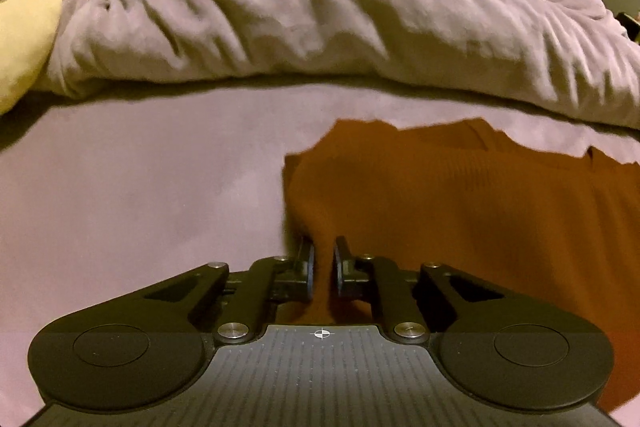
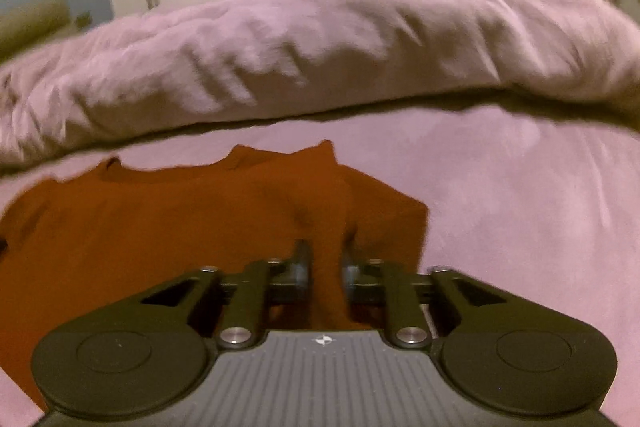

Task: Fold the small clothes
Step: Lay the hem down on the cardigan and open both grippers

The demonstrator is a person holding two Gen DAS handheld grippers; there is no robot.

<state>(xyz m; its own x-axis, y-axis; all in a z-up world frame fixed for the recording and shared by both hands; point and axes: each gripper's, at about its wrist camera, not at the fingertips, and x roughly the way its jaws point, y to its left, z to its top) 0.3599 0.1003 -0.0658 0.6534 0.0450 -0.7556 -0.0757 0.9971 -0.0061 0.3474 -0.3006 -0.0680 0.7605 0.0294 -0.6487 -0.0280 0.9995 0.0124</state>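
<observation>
One pale lilac bed sheet spread flat, carrying everything else. Beyond the sheet's far edge, heaped in wrinkles: bulky crumpled lilac-grey duvet. Left of the duvet, partly cut off: soft yellow cushion. Just short of the duvet, flat on the sheet: small rust-orange knitted garment. Clamped on that garment's left edge, nearly closed, fabric pinched between: left claw. Likewise nearly closed on a raised fold near its right edge: right claw.
</observation>
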